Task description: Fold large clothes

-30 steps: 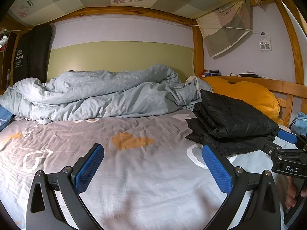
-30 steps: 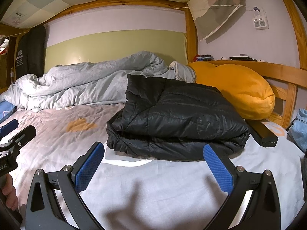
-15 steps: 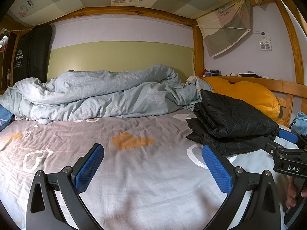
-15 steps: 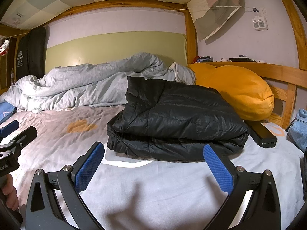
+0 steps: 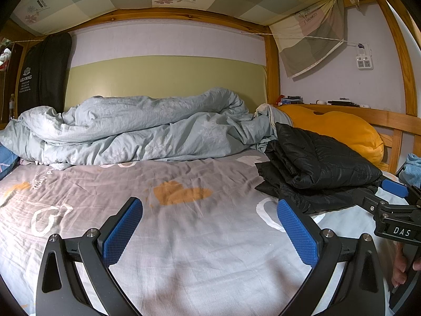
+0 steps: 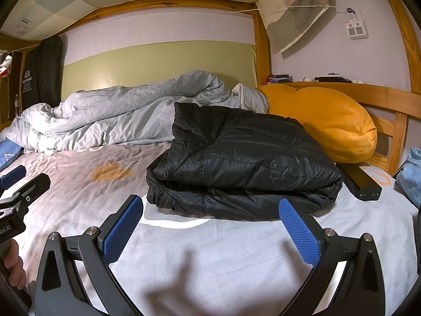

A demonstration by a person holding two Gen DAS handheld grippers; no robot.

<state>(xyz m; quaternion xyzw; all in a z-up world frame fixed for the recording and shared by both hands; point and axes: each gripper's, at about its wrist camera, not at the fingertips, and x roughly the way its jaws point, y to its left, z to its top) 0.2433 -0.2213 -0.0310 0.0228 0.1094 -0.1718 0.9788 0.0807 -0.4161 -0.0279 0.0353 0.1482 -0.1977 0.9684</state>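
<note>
Two grippers hover over my bed sheet (image 5: 200,237), both with blue pads spread wide apart and holding nothing. My left gripper (image 5: 208,229) faces bare sheet. My right gripper (image 6: 210,226) faces the folded black puffer jacket (image 6: 242,163), which lies just beyond it, near an orange pillow (image 6: 329,123) on the right and a crumpled grey duvet (image 6: 118,115) at the far side.
</note>
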